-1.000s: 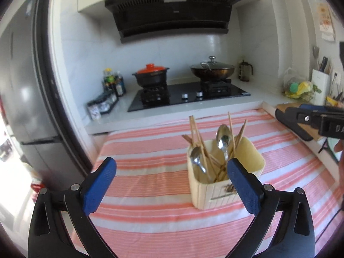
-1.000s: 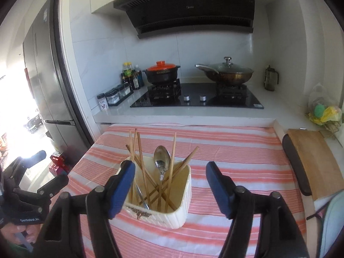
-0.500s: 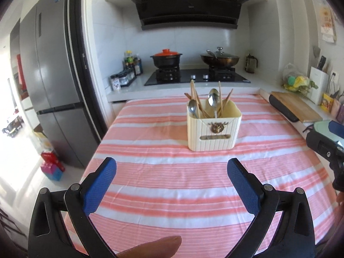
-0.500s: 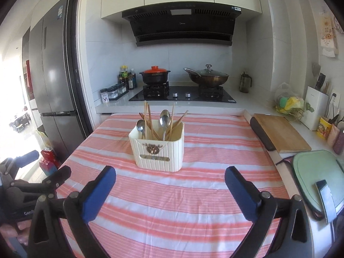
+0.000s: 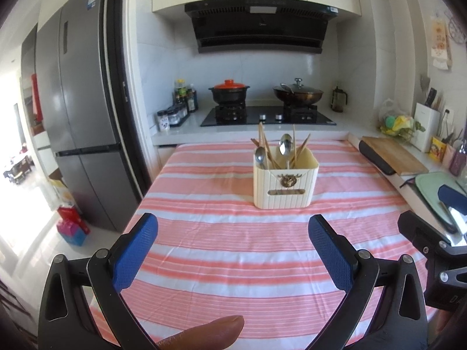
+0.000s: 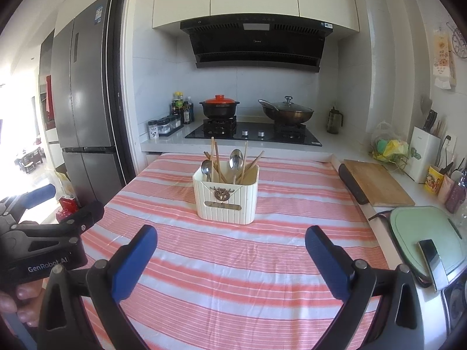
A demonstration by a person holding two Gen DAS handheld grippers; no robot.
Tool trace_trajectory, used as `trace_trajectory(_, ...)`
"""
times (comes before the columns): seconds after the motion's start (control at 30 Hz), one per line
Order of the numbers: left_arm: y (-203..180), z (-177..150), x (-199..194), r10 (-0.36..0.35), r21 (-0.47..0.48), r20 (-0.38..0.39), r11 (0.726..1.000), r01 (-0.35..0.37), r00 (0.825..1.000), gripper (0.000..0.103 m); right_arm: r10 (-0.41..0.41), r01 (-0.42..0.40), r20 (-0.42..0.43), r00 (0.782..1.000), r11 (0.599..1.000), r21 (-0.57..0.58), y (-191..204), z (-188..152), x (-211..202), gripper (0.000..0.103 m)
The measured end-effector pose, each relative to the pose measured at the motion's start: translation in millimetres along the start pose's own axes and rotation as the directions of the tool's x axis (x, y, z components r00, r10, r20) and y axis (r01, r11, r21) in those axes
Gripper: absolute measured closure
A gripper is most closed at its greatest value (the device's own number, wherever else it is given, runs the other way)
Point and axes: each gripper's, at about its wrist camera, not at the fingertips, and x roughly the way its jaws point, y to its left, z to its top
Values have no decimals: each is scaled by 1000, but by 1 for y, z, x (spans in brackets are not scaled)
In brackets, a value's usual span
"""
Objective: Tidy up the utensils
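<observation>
Utensils, several wooden chopsticks and two steel spoons, stand upright in a cream ribbed plastic holder with a bronze emblem on its front; the holder sits toward the far middle of the table, on a cloth striped pink and white; the left gripper, blue-padded, hangs wide open over bare cloth, well short of the holder, gripping nothing; the right gripper has just been opening, its jaws now spread wide, nothing between them.
</observation>
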Motion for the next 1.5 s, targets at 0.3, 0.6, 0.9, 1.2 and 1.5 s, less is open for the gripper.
trace_trajectory(0.3, 3, 0, -6, 1, -14, -2, 1000, -1, 1000, 0, -14, 14, 22, 1000, 1000, -16, 6, 1, -11, 0)
trace_trajectory(0.6, 8, 0, -13, 10, -24, 8, 1000, -9, 1000, 0, -15, 15, 27, 1000, 1000, -18, 9, 3, -15, 0)
trace_trajectory(0.9, 12, 1, -13, 15, -30, 10, 999, -15, 1000, 0, -13, 14, 25, 1000, 1000, -28, 14, 4, -17, 0)
trace_trajectory(1.2, 13, 1, -14, 12, -29, 7, 1000, -12, 1000, 0, -5, 5, 17, 1000, 999, -37, 20, 3, -19, 0)
trace_trajectory(1.5, 12, 1, -16, 9, -25, 8, 1000, -9, 1000, 0, -8, 8, 17, 1000, 999, -37, 21, 4, -20, 0)
